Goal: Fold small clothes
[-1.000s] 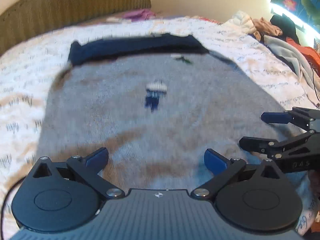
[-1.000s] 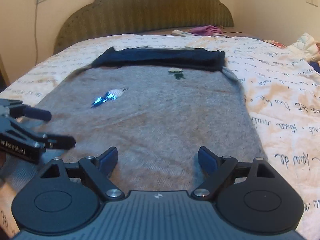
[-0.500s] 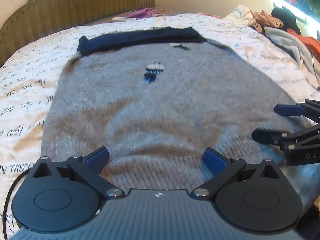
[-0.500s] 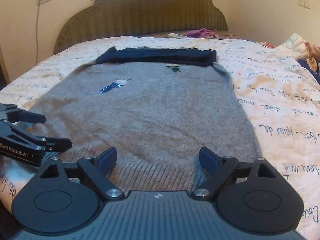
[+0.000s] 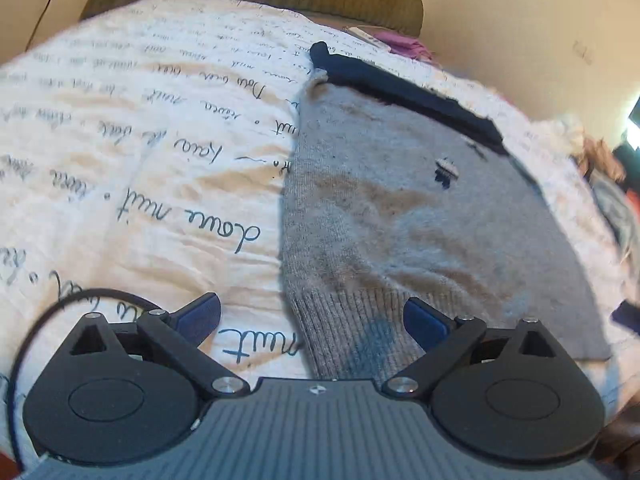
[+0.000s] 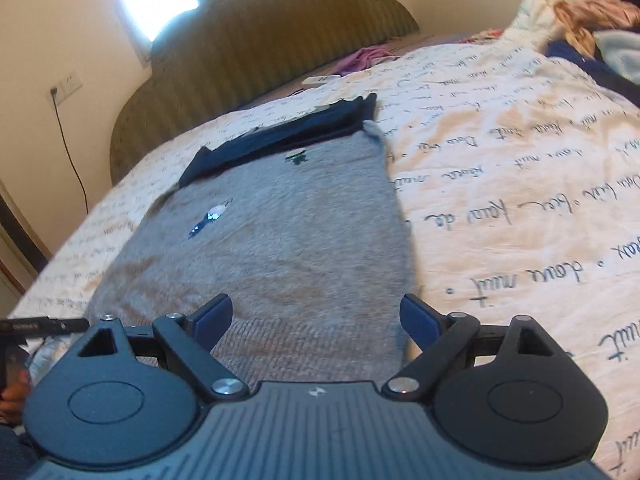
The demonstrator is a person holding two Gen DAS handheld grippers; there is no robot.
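A grey knit sweater [image 5: 420,224] with a navy collar band [image 5: 400,88] lies flat on the bed, its ribbed hem nearest me. It also shows in the right wrist view [image 6: 280,248]. My left gripper [image 5: 312,316] is open and empty, hovering over the hem's left corner, one finger over the bedspread, one over the knit. My right gripper [image 6: 316,316] is open and empty, over the hem's right corner. The left gripper shows at the left edge of the right wrist view [image 6: 44,325].
The bedspread [image 5: 140,168] is cream with black handwriting print. A green padded headboard [image 6: 260,40] stands at the far end. A purple cloth [image 6: 364,58] lies near it. A pile of clothes [image 6: 592,24] sits at the far right.
Both grippers have moved apart: the left one swung to the hem's left corner, the right one to the hem's right corner. The sweater has not moved.
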